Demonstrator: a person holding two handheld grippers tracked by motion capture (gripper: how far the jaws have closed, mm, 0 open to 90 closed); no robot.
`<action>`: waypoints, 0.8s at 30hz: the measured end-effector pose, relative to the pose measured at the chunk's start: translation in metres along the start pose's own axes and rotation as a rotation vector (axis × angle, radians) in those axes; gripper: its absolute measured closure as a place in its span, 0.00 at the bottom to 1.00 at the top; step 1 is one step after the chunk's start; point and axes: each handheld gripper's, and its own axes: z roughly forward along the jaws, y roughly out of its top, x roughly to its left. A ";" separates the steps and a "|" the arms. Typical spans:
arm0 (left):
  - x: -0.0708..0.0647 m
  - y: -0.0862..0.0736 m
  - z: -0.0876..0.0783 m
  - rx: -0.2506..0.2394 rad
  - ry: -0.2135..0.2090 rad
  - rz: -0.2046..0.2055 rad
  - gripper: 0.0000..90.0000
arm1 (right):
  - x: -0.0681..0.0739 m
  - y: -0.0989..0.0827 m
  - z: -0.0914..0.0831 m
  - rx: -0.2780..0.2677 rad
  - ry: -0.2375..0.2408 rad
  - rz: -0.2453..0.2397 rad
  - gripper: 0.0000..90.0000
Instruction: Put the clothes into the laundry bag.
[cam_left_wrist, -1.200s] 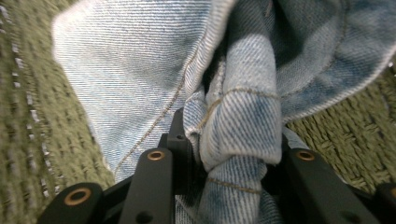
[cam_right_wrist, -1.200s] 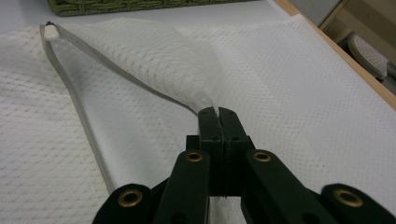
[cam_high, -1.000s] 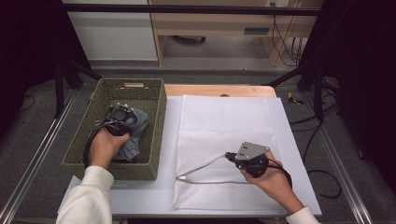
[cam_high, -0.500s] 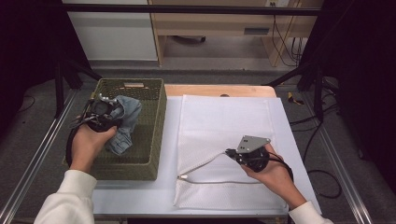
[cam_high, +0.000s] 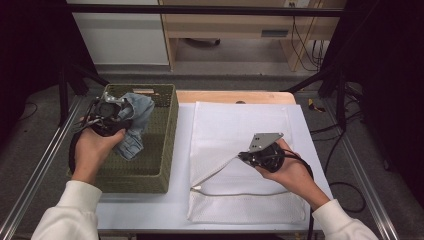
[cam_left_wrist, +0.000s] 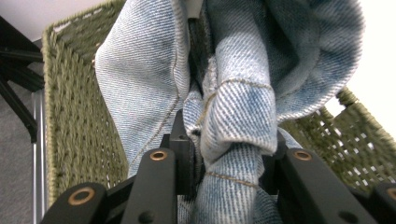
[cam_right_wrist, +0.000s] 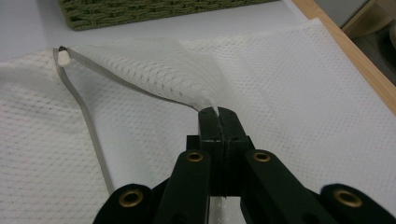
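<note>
Left gripper (cam_high: 111, 116) is clamped on a bunched fold of the denim garment (cam_high: 134, 125), jaws pressing the cloth from both sides in the left gripper view, the rest of the fabric (cam_left_wrist: 243, 84) hanging down toward the woven green basket (cam_high: 160, 150). The garment hangs just over the basket's far end, its long axis dangling downward from the jaws. Right gripper (cam_high: 246, 157) is pinched tight on the upper layer of the white mesh laundry bag (cam_high: 240, 125), holding that edge off the lower layer so a mouth gapes toward the basket side; the zipper edge (cam_right_wrist: 88, 126) curves along the opening. The bag lies flat on the table (cam_high: 145, 210), to the right of the basket. Judgement: the denim must travel rightward, from the left hand across the basket wall to the lifted mouth, entering low end first. The left hand carries; the right only props the opening.
</note>
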 end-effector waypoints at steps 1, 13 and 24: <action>0.000 0.001 -0.001 -0.002 -0.002 0.002 0.75 | 0.000 0.001 0.000 0.003 0.000 -0.001 1.00; 0.001 0.009 -0.007 -0.039 -0.038 -0.015 0.75 | -0.014 0.010 -0.006 -0.003 0.003 0.016 1.00; 0.001 0.010 -0.008 -0.043 -0.051 -0.013 0.75 | -0.018 0.015 -0.005 0.007 0.002 0.004 1.00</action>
